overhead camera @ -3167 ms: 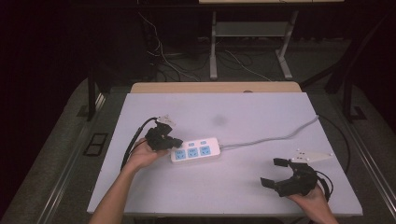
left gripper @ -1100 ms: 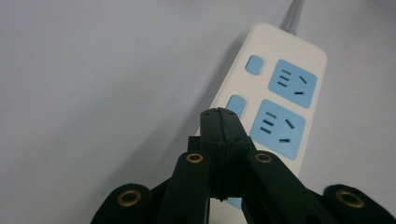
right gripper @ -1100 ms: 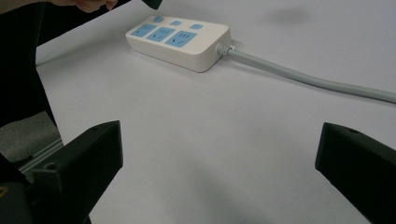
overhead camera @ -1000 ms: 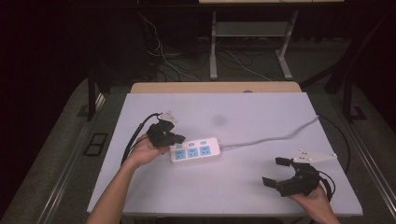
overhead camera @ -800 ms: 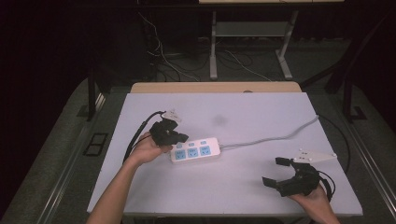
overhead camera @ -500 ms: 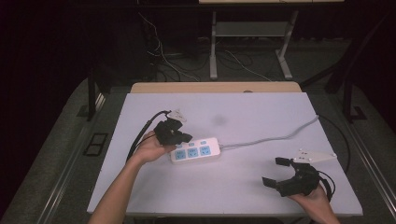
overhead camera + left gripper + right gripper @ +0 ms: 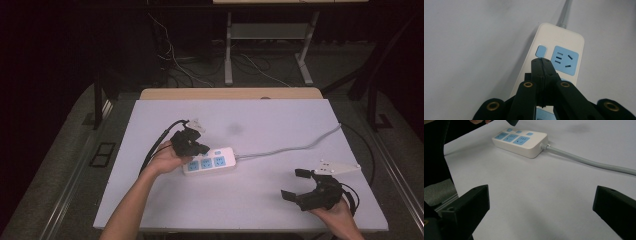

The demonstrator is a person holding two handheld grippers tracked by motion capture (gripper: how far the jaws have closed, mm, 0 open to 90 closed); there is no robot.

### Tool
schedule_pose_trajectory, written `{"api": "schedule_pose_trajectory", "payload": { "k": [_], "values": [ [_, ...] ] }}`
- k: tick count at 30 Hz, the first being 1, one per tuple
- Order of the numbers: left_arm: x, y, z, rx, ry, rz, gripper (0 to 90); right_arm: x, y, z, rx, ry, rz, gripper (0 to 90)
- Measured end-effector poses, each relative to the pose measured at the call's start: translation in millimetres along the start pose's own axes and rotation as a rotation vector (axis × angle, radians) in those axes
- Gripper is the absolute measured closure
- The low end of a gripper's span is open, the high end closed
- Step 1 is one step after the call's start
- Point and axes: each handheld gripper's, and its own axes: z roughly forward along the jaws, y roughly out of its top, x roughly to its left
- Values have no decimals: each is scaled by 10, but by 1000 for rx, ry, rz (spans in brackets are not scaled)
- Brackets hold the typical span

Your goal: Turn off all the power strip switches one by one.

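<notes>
Jaws of my left gripper are pressed together with nothing between them, just above the small blue switch of the white power strip, which lies near the middle of the table. My right gripper rests well apart, jaws wide.

power strips: one is lying at the middle of the high view
blue sockets on it: three are showing in the right gripper view, in a row
small blue switches on it: three are sitting along its far edge
grey cables: one is running toward the right edge of the table
grippers: two, left gripper and right gripper
tables: one white table
</notes>
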Motion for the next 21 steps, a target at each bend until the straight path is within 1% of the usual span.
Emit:
{"api": "schedule_pose_trajectory", "payload": {
  "k": [8, 14, 17, 21],
  "values": [
    [5, -10, 77, 34, 4, 8, 893, 3, -2, -3, 3, 0, -1, 7],
    [46, -33, 119, 57, 13, 5, 892, 3, -5, -6, 3, 0, 1, 7],
    [54, -37, 130, 57, 17, 0, 893, 0, -5, -5, 3, 1, 2, 7],
    [62, -37, 136, 51, 14, -5, 893, 3, -5, -3, 4, 1, 1, 7]
  ]
}}
